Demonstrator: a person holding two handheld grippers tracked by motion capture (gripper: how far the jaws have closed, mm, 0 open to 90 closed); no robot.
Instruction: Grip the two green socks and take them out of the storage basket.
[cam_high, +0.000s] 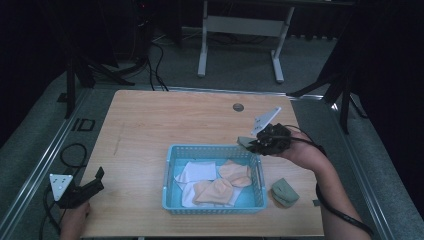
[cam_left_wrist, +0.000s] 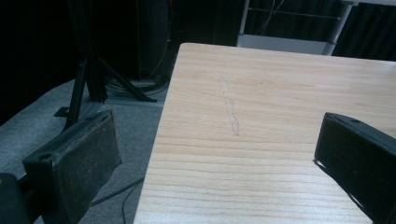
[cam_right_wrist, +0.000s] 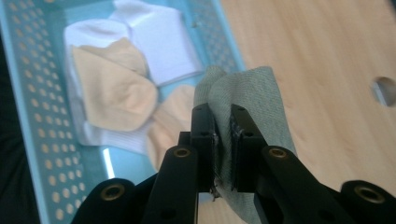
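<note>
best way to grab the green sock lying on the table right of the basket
Probably pinch the green sock from above across its raised middle fold: it lies bunched on the table, free of the basket, nearer the right gripper, which is already shut on another green cloth.

Grey-green cloth (cam_right_wrist: 252, 93) pinched in right claw (cam_right_wrist: 223, 140) over blue basket (cam_high: 172, 165) corner

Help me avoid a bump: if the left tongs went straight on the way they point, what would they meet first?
Probably nothing soon. The left tongs stand open at the table's near left corner, pointing along bare wooden table; the way looks free to its far edge, though depth is unclear.
</note>
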